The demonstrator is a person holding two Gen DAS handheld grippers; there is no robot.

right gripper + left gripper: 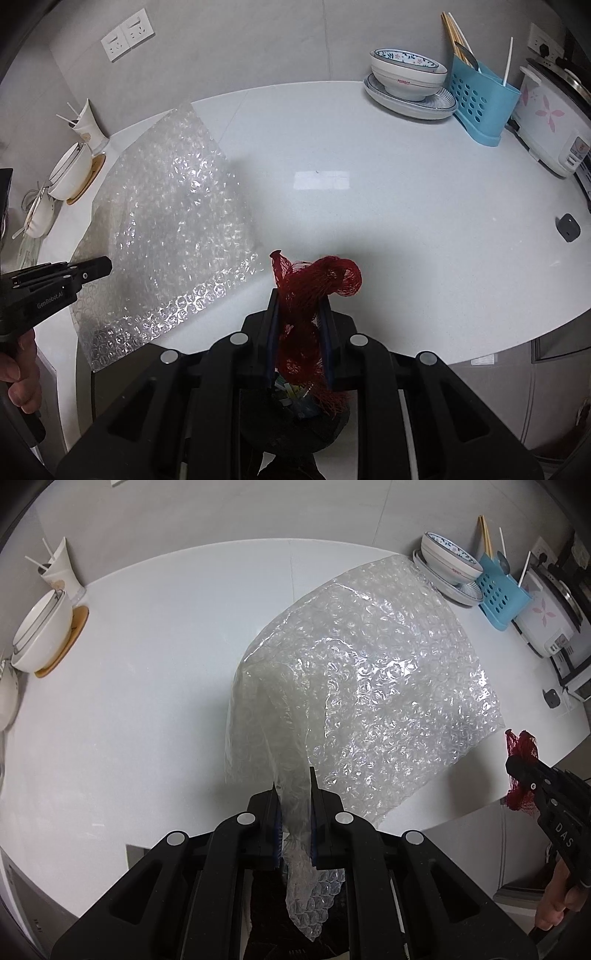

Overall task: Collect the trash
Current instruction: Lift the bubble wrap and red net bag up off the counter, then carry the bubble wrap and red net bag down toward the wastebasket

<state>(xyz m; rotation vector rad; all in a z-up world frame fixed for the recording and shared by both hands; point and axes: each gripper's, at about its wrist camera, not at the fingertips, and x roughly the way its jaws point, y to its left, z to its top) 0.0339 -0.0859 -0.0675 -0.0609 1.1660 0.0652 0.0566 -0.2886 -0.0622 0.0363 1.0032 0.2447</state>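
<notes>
A large sheet of clear bubble wrap hangs from my left gripper, which is shut on its near corner; the rest drapes over the white counter. The same bubble wrap shows at the left of the right wrist view, with the left gripper pinching its edge. My right gripper is shut on a bunched red mesh net, held just above the counter's front edge. From the left wrist view the red mesh net and right gripper sit at the far right.
Patterned bowl on plates, a blue utensil caddy and a rice cooker line the back right. White bowls on a wooden coaster and a cup with straws stand at the left. A small dark object lies near the right edge.
</notes>
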